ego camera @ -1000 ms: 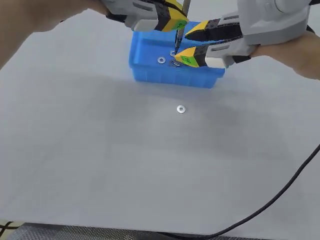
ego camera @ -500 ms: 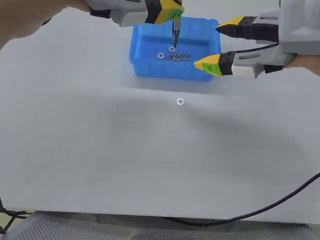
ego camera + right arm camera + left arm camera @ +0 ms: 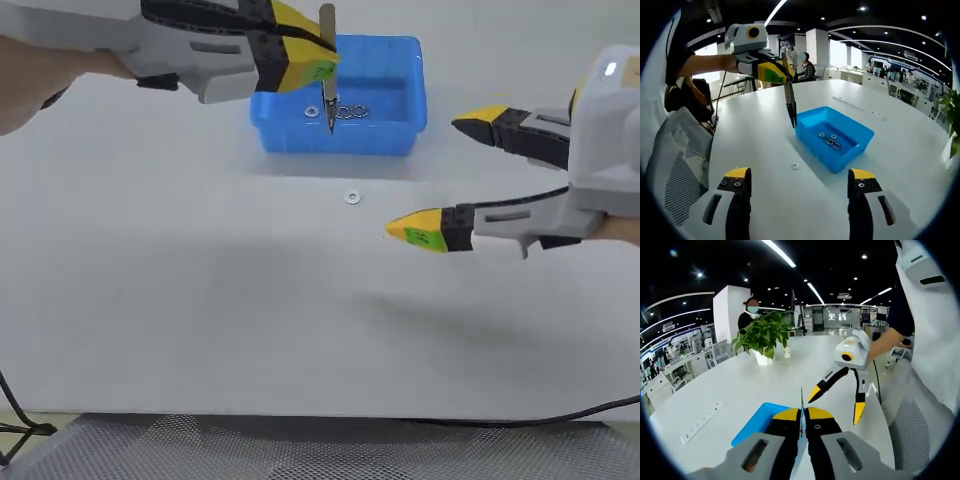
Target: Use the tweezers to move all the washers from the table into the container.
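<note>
Right gripper (image 3: 432, 177) is hanging wide open, empty, nearest me. 1 washer (image 3: 352, 198) is lying on the table (image 3: 200, 300) just short of the blue container (image 3: 338, 140), so 1 pick is remaining; 4 washers (image 3: 345, 111) are sitting inside. Left gripper (image 3: 318, 62) is clamping the tweezers (image 3: 329, 100) above its front wall, tips looking empty.

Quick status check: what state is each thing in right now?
Tweezers: upright, tips down, nothing visible between the tips.
Left gripper: jaws shut on the tweezers.
Right gripper: jaws open, empty.
Container: upright, holding several washers.
Loose washer: flat on the table.
</note>
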The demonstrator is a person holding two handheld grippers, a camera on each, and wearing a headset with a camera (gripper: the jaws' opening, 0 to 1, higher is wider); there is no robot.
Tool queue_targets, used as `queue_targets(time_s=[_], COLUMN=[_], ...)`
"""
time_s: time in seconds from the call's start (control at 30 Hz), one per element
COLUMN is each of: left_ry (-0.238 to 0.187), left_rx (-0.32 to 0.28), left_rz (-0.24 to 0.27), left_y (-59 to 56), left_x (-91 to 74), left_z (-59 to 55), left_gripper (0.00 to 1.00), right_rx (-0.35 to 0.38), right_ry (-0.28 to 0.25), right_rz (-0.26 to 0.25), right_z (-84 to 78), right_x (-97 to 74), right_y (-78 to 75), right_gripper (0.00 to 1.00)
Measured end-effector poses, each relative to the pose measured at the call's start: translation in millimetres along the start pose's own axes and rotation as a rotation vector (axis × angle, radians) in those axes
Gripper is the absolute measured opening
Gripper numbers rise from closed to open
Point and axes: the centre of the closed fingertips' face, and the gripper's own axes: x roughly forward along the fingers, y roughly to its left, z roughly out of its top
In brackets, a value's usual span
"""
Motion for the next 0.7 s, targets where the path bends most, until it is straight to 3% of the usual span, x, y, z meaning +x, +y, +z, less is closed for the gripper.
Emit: queue_targets(time_s=[0.2,0.47,0.53,0.7], left_ry=[0.012,-0.002,0.000,0.001], left_rx=[-0.022,-0.065,-0.062,-0.047], left_rz=[-0.031,-0.021,-0.021,-0.025], left_y=[-18.2,-26.9,-30.1,-31.2], left_x=[5.2,19.0,20.4,25.2], left_z=[-15.4,-34.4,-29.8,-32.7], left_gripper=[0.07,0.07,0.07,0.07], right_rx=[0.024,0.043,0.044,0.044], right_ry=[0.018,0.046,0.054,0.063], right_rz=[0.013,0.031,0.038,0.050], right_z=[-13.8,-22.3,-24.6,-28.2], right_x=[-1.2,-9.1,-10.8,-12.3], right_y=[13.7,29.8,32.7,37.2], right_gripper=[0.81,0.89,0.90,0.91])
